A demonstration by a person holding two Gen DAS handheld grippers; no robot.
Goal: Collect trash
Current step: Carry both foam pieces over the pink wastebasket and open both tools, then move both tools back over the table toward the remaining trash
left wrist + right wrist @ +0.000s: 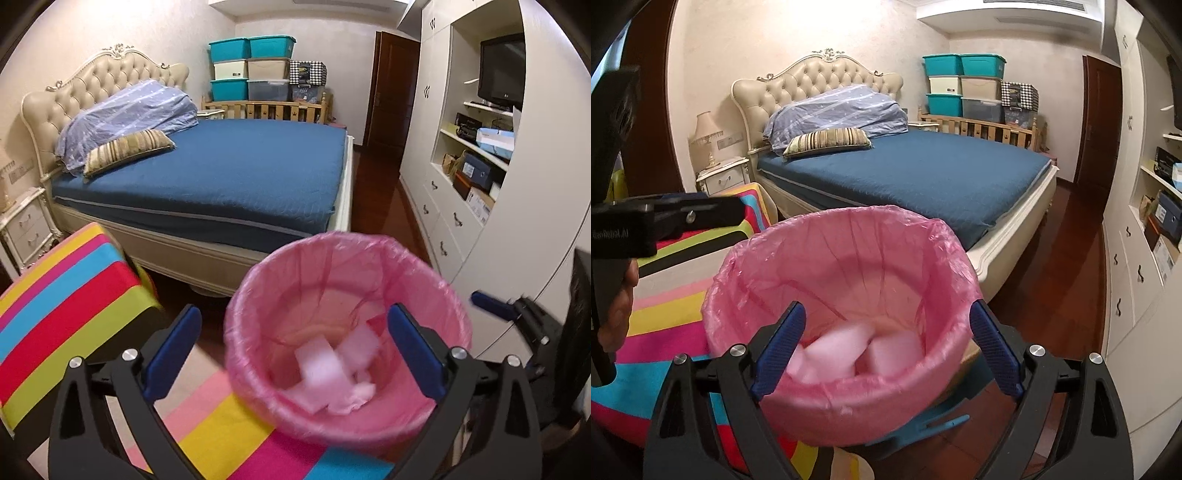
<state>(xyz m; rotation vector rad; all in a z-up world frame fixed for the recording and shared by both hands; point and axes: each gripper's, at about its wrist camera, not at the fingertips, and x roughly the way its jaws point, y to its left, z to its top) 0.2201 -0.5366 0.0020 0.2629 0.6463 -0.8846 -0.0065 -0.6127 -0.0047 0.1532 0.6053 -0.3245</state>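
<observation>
A round bin lined with a pink bag (258,295) stands on the floor in front of both grippers; it also shows in the right wrist view (827,236). Several white crumpled pieces of trash (325,365) lie at its bottom, blurred, also in the right wrist view (849,347). My left gripper (295,347) is open and empty, over the bin's near left rim. My right gripper (886,343) is open and empty, its fingers straddling the bin's near rim. The right gripper's blue fingertip (487,301) shows at the right of the left wrist view.
A striped colourful stool (66,302) stands left of the bin on a striped rug (221,435). A bed with a blue cover (229,173) lies behind. White cabinets with shelves (461,177) line the right. A blue plastic item (934,424) lies under the bin's near side.
</observation>
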